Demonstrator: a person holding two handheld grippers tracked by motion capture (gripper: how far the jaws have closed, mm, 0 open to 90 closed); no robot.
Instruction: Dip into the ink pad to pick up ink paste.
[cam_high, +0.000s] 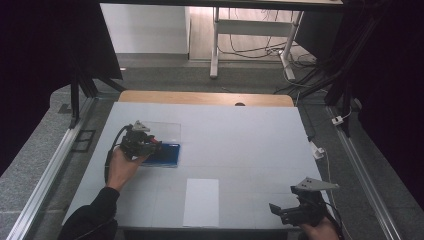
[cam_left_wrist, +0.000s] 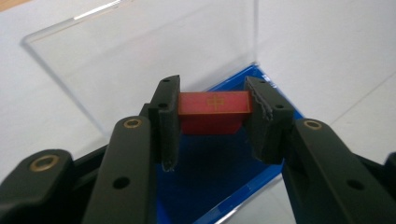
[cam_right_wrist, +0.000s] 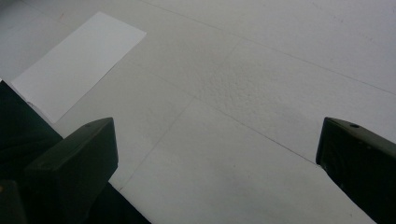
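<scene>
Table (cam_high: 250, 140): white, flat. Paper sheet (cam_high: 201, 201): near front edge. Case (cam_left_wrist: 205, 186): blue tray, clear hinged lid standing open; likely light, brittle plastic. Red block (cam_left_wrist: 212, 111): small, rigid, apparently light, smooth-faced, lifted just above the tray; best held across its short ends. Left gripper (cam_left_wrist: 212, 116): clenched on the block's ends. Right gripper (cam_right_wrist: 215, 154): released, jaws wide, nothing between.

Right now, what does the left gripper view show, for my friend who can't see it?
Two black jaws of the left gripper squeeze a small red block with a gold mark on top. Under it lies a blue tray, with a clear plastic lid standing open behind, on a white table.
</scene>
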